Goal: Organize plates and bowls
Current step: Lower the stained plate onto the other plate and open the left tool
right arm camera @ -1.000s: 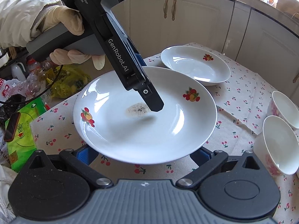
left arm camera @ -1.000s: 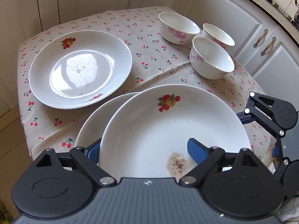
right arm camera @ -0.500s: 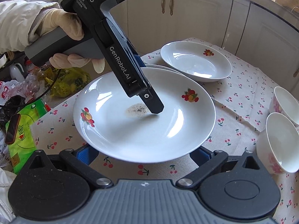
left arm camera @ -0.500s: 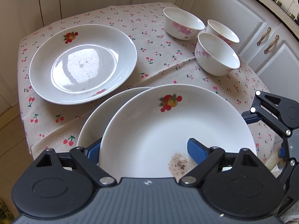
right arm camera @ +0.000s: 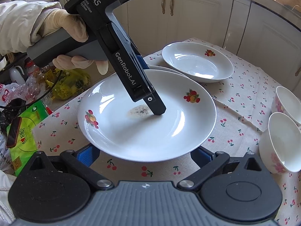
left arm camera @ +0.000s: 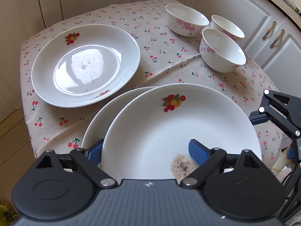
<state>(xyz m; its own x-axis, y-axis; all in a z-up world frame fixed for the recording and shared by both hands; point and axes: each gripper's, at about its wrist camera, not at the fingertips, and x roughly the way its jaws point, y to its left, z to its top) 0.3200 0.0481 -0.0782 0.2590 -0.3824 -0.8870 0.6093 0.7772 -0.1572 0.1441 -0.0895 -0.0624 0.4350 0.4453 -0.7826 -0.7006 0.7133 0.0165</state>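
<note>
A white fruit-print plate (left arm camera: pixel 169 128) (right arm camera: pixel 150 131) with a dark speckled stain lies offset on a second plate (left arm camera: pixel 105 116) (right arm camera: pixel 165 69). My left gripper (left arm camera: pixel 146 148) stands open astride its rim. One finger (right arm camera: pixel 156 107) rests in the well beside the stain, and the other is outside the rim, half hidden. My right gripper (right arm camera: pixel 144 154) is open, with its fingertips hidden under the plate's near rim. A third plate (left arm camera: pixel 85 65) (right arm camera: pixel 197 62) lies apart at the far side. Three pink-flowered bowls (left arm camera: pixel 222 50) (right arm camera: pixel 282 143) stand together.
The small table (left arm camera: pixel 160 52) has a cherry-print cloth, and white cabinets (left arm camera: pixel 272 43) stand close behind and beside it. A gloved hand (right arm camera: pixel 69 24) holds the left gripper. Plastic bags and a green packet (right arm camera: pixel 24 130) lie on the floor past the table's left edge.
Both views have tilted very slightly. Plates, bowls and both grippers keep their places, and the jaws stand as before.
</note>
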